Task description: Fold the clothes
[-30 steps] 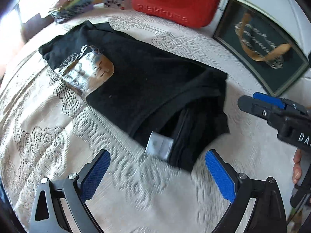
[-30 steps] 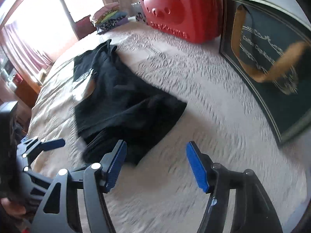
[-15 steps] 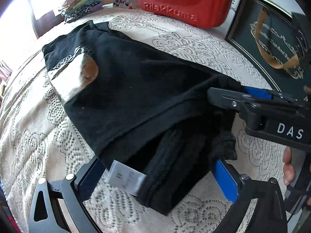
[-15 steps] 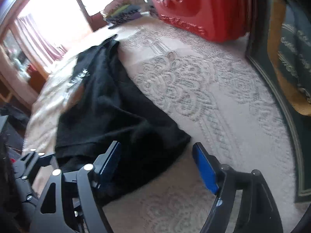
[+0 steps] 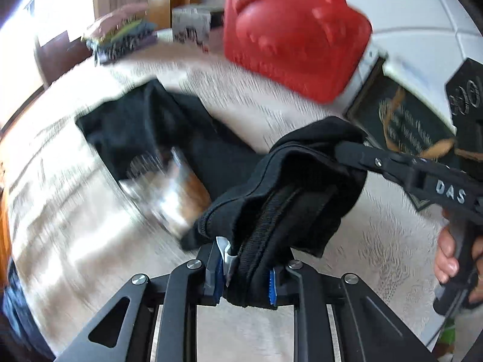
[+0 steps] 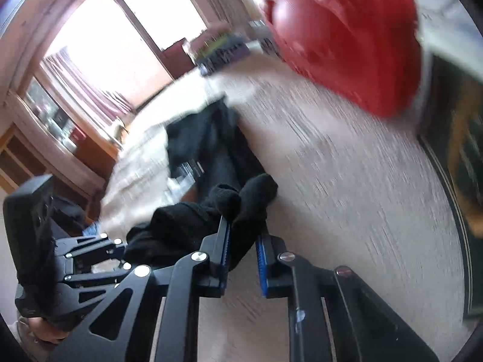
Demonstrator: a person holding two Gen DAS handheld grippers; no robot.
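A black T-shirt (image 5: 187,150) with a pale chest print lies on the lace-covered table; its near end is lifted off the cloth. My left gripper (image 5: 246,274) is shut on the shirt's ribbed collar edge beside a white label (image 5: 226,252). My right gripper (image 6: 241,253) is shut on a bunched corner of the same shirt (image 6: 229,208). The right gripper also shows in the left wrist view (image 5: 344,147), pinching the raised fabric to the right. The left gripper shows in the right wrist view (image 6: 120,252). The frames are motion-blurred.
A red plastic case (image 5: 292,45) stands at the back of the table. A dark bag with a gold ribbon print (image 5: 404,129) leans at the right. A stack of folded clothes (image 5: 120,39) lies at the far back left. The lace tablecloth (image 5: 392,241) covers the surface.
Both grippers closed on the shirt's near end, which lay flat between open jaws before, and raised it off the table. The cameras have tilted up and away.
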